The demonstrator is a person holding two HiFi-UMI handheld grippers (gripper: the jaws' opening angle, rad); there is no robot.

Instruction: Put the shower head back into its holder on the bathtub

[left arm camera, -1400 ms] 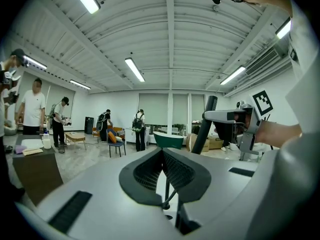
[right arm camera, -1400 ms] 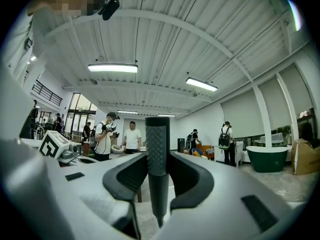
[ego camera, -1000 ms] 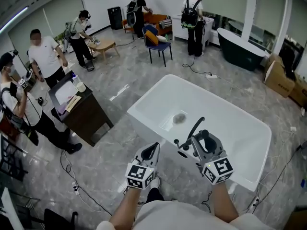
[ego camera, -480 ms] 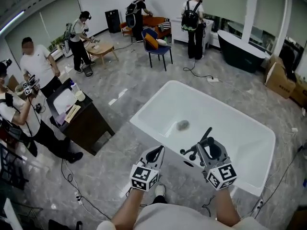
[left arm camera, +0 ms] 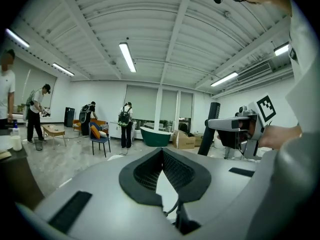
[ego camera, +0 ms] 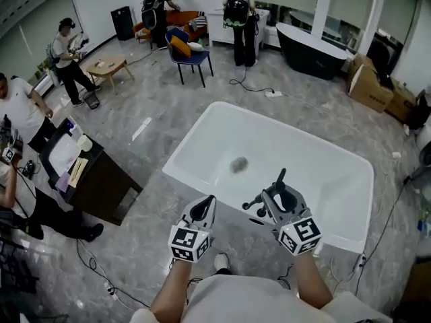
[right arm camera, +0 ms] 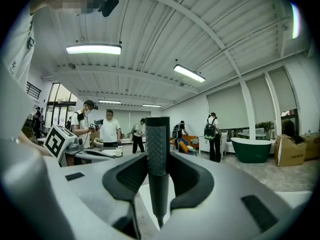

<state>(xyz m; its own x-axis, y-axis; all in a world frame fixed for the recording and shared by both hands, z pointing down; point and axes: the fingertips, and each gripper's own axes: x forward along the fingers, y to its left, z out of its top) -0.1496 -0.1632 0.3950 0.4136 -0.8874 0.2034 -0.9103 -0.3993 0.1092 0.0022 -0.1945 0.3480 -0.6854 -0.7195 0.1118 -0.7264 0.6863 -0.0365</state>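
Right claw (ego camera: 273, 196) clamped on black shower head (right arm camera: 157, 149), left claw (ego camera: 207, 204) closed, empty, beside it, white tub (ego camera: 343, 234) just ahead, drain (ego camera: 238, 165) inside

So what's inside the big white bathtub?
Only a dark round drain on the bathtub floor. The right tongs holding the shower head cover the near side.

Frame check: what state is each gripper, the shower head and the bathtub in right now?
shower head: roughly upright, clamped in the right gripper, not yet in its holder.
right gripper: shut on the shower head.
left gripper: fingers together, nothing between them.
bathtub: no water visible inside.
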